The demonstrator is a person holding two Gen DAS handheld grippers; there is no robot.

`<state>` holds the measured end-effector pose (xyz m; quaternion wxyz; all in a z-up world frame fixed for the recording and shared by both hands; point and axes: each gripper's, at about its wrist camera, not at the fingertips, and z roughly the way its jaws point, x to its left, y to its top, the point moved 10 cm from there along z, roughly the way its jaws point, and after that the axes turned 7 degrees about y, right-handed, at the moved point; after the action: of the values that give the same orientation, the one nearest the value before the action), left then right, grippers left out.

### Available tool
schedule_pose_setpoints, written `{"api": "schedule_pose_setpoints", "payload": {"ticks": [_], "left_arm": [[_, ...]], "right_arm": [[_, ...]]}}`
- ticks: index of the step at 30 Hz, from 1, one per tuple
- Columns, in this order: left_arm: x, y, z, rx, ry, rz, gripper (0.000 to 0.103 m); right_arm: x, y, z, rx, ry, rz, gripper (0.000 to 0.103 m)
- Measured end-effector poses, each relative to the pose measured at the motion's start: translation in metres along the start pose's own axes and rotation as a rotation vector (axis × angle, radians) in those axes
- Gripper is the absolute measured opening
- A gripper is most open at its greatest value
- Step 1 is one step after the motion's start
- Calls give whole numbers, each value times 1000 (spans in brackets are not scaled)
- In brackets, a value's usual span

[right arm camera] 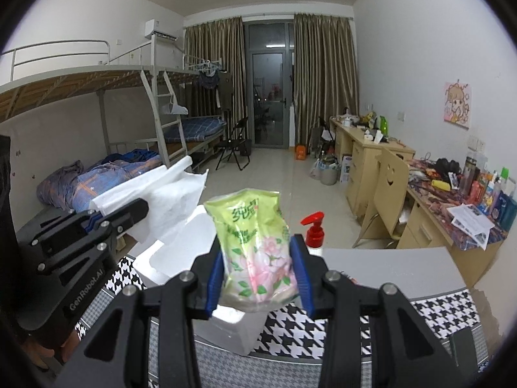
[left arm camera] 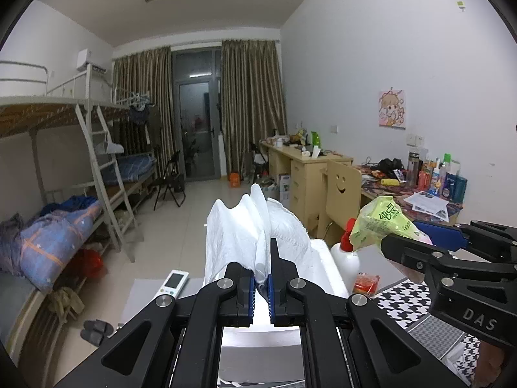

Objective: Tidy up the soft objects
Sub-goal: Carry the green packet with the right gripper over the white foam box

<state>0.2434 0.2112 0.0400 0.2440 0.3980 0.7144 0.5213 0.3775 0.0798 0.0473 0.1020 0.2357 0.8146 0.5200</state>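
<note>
2 tools clenched: left tool (left arm camera: pixel 262 278) on white tissue (left arm camera: pixel 245 236), right tool (right arm camera: pixel 258 278) on green pack (right arm camera: pixel 255 242).

Each camera sits close behind its own jaws, looking slightly down the room. Both see the white box (left arm camera: pixel 326 258) (right arm camera: pixel 194 226), beds, desks and curtains.

Dorm room — bunk beds (right arm camera: pixel 135 103), desks (right arm camera: pixel 371 148), curtains (right arm camera: pixel 323 77).

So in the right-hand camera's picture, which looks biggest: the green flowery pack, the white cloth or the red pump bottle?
1. White cloth and green pack: similar, and the pack sits nearer the camera, so unsure.
2. Red pump bottle: clearly smallest, partly hidden.
</note>
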Motion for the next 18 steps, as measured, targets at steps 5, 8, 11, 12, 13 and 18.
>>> {"api": "schedule_pose_setpoints", "payload": {"ticks": [5,8,11,12,13,18], "left_arm": [[2,-9,14,44,-16,-4,6],[4,-12,21,57,-24,-3,6],[4,-16,28,72,-28,-5,6],[5,-17,31,81,-30,-5,6],[5,-19,34,90,-29,1,6],[6,-26,44,120,-48,-6,6]], "right_arm": [[6,-1,8,20,-1,-5,44],[8,-3,15,40,0,2,44],[7,-5,19,53,-3,6,44],[8,-5,19,54,-8,6,44],[8,-6,20,56,-11,7,44],[8,-8,24,73,-11,21,44]]}}
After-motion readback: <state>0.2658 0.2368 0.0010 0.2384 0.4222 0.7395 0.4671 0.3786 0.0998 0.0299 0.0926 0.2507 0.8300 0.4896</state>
